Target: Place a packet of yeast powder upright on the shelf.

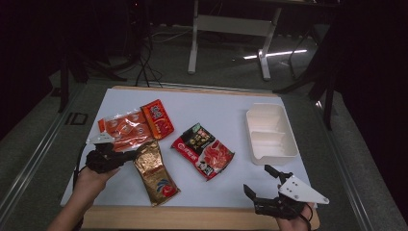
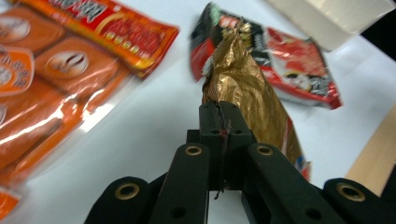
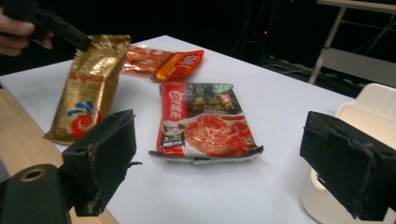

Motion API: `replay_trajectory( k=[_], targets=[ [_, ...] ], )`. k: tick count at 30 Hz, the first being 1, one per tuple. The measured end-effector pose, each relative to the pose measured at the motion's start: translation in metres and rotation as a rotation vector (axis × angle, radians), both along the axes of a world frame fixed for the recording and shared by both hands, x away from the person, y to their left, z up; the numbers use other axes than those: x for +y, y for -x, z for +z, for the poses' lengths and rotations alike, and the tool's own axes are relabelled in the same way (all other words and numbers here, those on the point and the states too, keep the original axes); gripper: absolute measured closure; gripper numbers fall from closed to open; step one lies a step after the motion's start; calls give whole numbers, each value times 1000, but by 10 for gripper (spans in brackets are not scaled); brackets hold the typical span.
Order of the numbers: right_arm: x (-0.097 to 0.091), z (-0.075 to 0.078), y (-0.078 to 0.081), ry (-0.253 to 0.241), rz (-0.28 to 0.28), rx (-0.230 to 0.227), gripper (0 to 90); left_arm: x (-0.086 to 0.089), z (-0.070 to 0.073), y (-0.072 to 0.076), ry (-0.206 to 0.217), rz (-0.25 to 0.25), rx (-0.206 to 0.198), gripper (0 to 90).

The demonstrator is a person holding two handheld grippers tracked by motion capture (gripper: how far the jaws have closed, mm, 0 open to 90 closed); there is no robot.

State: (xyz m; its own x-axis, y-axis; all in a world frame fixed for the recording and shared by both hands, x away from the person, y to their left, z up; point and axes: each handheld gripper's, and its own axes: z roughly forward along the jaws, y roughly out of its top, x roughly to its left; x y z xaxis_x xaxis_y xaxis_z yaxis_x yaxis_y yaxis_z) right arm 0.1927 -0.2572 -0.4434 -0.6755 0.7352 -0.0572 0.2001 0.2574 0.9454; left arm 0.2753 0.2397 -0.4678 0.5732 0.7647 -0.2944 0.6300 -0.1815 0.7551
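Pinching the top seam of the gold packet (image 1: 155,172) near the table's (image 1: 216,103) front-left corner so its far end trails on the surface, with the left gripper (image 1: 129,156) pressed tight on foil, and the right gripper (image 1: 263,181) spread wide, empty, waiting at the front-right edge.

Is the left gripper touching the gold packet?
Touching. In the left gripper view the left gripper has its jaws shut on the gold packet's top edge.
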Motion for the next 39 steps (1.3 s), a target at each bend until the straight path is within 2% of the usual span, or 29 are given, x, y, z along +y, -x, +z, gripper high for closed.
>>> replay_trajectory(
  k=[3,8,11,13,15,19,24,27,29,32,33,36,39],
  targets=[
    [-1,0,-1,-9,0,21,104,-8,10,5,-11,-17,-28,900],
    [-3,2,1,-32,-3,13,104,-22,25,15,-9,-61,-75,900],
    [-2,2,1,-21,-8,8,104,-27,30,18,-11,-81,-84,900],
    [0,3,0,-25,1,23,104,-33,37,23,-10,-112,-101,900],
    [1,4,0,-17,-2,15,104,-37,41,27,-9,-133,-113,900],
    [2,6,2,-41,31,7,129,-48,47,34,5,-173,-140,900],
    [4,10,1,-1,72,-10,137,-61,55,42,14,-246,-174,900],
    [1,15,0,-19,90,-35,150,-66,60,44,12,-274,-178,900],
    [-1,20,-2,-24,104,-35,146,-69,63,44,14,-291,-187,900],
    [-1,29,-2,18,108,-79,137,-71,69,43,31,-310,-198,900],
    [0,32,-1,24,110,-79,137,-72,72,43,34,-313,-200,900],
    [1,43,-2,27,119,-23,123,-75,79,42,40,-325,-214,900],
    [3,53,-5,-8,139,-15,104,-79,86,39,50,-335,-225,900]
  ],
)
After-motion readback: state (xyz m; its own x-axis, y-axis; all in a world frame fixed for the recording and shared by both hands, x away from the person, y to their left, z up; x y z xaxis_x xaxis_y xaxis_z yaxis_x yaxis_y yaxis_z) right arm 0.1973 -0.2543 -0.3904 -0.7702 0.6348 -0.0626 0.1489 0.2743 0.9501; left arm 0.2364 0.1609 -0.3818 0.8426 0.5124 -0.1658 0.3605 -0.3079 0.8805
